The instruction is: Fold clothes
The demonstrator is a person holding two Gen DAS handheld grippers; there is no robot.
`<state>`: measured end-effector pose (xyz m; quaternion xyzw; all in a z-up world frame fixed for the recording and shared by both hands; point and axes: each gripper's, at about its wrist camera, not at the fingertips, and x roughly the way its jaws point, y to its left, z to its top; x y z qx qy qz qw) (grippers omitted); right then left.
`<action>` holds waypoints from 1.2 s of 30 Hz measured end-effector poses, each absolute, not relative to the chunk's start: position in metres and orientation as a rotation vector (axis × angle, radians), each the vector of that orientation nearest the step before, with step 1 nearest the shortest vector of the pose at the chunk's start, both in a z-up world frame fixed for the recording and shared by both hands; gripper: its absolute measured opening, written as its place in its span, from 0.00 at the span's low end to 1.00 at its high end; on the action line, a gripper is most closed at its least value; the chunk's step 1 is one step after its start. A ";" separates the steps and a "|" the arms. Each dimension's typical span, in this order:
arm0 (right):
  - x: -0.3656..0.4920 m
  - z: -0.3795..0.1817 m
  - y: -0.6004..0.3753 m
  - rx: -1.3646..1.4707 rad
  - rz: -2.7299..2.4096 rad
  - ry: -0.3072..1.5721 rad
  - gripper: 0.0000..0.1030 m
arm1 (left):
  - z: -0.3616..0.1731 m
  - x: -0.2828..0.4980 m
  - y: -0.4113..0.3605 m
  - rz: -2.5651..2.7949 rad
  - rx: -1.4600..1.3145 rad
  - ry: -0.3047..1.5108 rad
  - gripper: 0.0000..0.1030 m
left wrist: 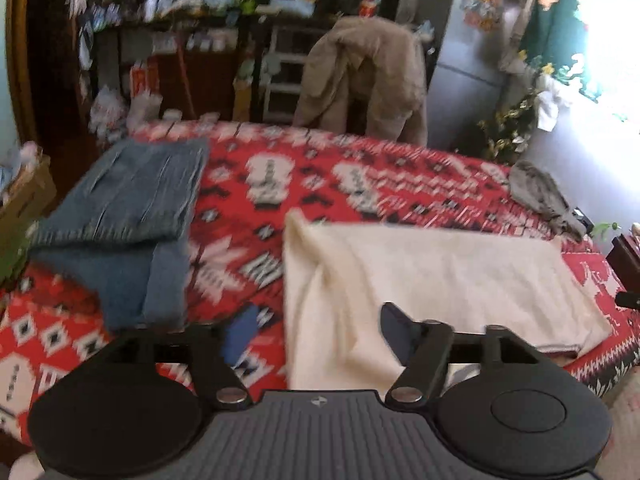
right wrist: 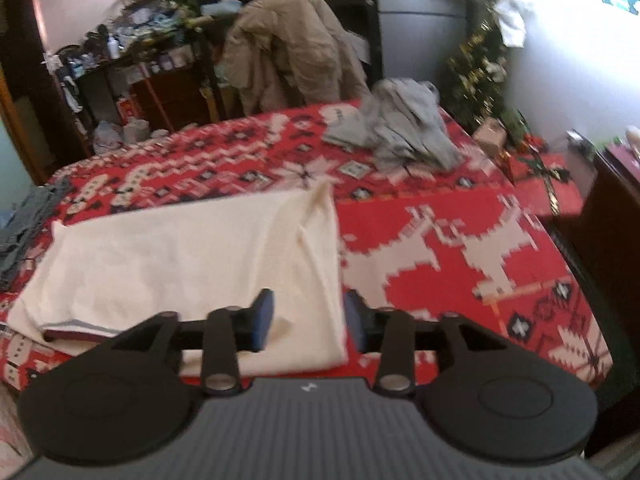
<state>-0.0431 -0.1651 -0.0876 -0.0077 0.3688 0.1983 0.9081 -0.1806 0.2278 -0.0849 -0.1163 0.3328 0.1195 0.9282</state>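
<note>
A cream garment [left wrist: 440,280] lies partly folded on the red patterned bedspread [left wrist: 340,184]; it also shows in the right wrist view [right wrist: 180,256]. My left gripper [left wrist: 320,332] is open, its fingers straddling the garment's near left edge. My right gripper [right wrist: 308,320] is open, its fingers straddling the garment's near right corner. Folded blue jeans [left wrist: 124,216] lie on the left of the bed. A crumpled grey garment [right wrist: 404,128] lies at the far right of the bed, also seen in the left wrist view [left wrist: 544,196].
A tan coat [left wrist: 364,76] hangs over a chair behind the bed. Cluttered shelves [left wrist: 180,20] stand at the back. A decorated tree [right wrist: 484,64] and a wrapped red gift [right wrist: 548,184] sit right of the bed. A dark cabinet [right wrist: 616,216] stands at the right.
</note>
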 end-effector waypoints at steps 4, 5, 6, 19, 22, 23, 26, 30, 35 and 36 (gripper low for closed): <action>-0.047 -0.078 -0.142 -0.028 0.439 0.700 0.94 | -0.083 -0.164 0.204 0.216 -0.209 0.661 0.84; -0.049 -0.076 -0.136 -0.027 0.446 0.684 0.99 | -0.085 -0.159 0.198 0.217 -0.200 0.666 0.85; -0.049 -0.077 -0.131 -0.021 0.455 0.685 0.99 | -0.088 -0.155 0.193 0.219 -0.192 0.671 0.89; -0.057 -0.106 -0.065 -0.141 0.463 0.697 0.99 | -0.120 -0.110 0.138 0.212 -0.086 0.735 0.95; -0.061 -0.114 -0.060 -0.136 0.499 0.669 0.99 | -0.132 -0.102 0.137 0.210 -0.089 0.761 0.94; -0.060 -0.118 -0.058 -0.138 0.502 0.671 0.99 | -0.137 -0.100 0.138 0.211 -0.089 0.767 0.93; -0.054 -0.133 -0.050 -0.146 0.471 0.708 0.99 | -0.150 -0.097 0.135 0.217 -0.098 0.790 0.94; -0.050 -0.149 -0.044 -0.130 0.447 0.774 0.99 | -0.154 -0.097 0.127 0.215 -0.050 0.792 0.99; -0.053 -0.152 -0.037 -0.150 0.418 0.772 0.99 | -0.154 -0.091 0.128 0.237 -0.075 0.818 1.00; -0.052 -0.152 -0.038 -0.139 0.414 0.773 0.99 | -0.154 -0.089 0.127 0.245 -0.077 0.821 1.00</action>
